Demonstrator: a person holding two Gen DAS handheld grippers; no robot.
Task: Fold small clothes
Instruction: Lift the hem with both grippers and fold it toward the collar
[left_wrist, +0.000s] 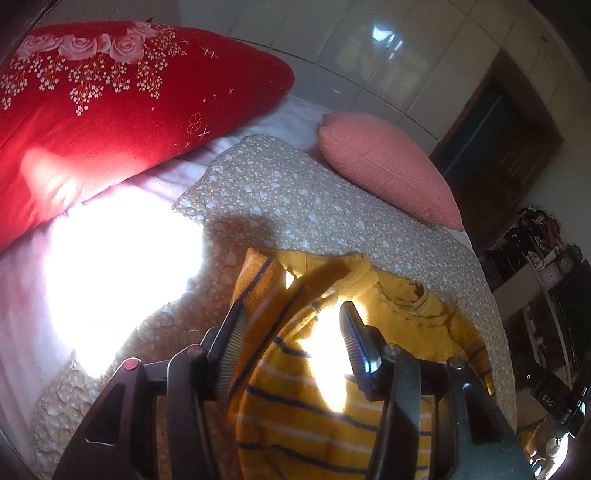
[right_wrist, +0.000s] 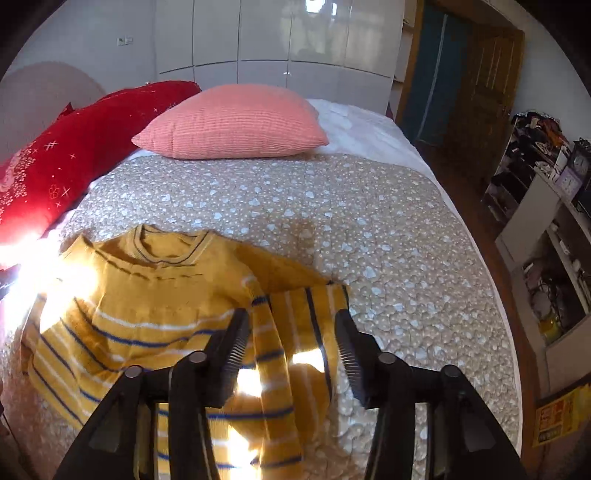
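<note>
Mustard striped sweater (right_wrist: 147, 306) lay on the quilted bed (right_wrist: 369, 240), both sleeves turned in, body not yet folded; left gripper (left_wrist: 291, 325) and right gripper (right_wrist: 291, 332) above it, jaws apart.

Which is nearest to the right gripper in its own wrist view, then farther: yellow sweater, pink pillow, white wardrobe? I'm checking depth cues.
1. Yellow sweater, directly under and left of the right gripper.
2. Pink pillow, straight ahead on the bed.
3. White wardrobe, against the back wall behind the bed.
</note>
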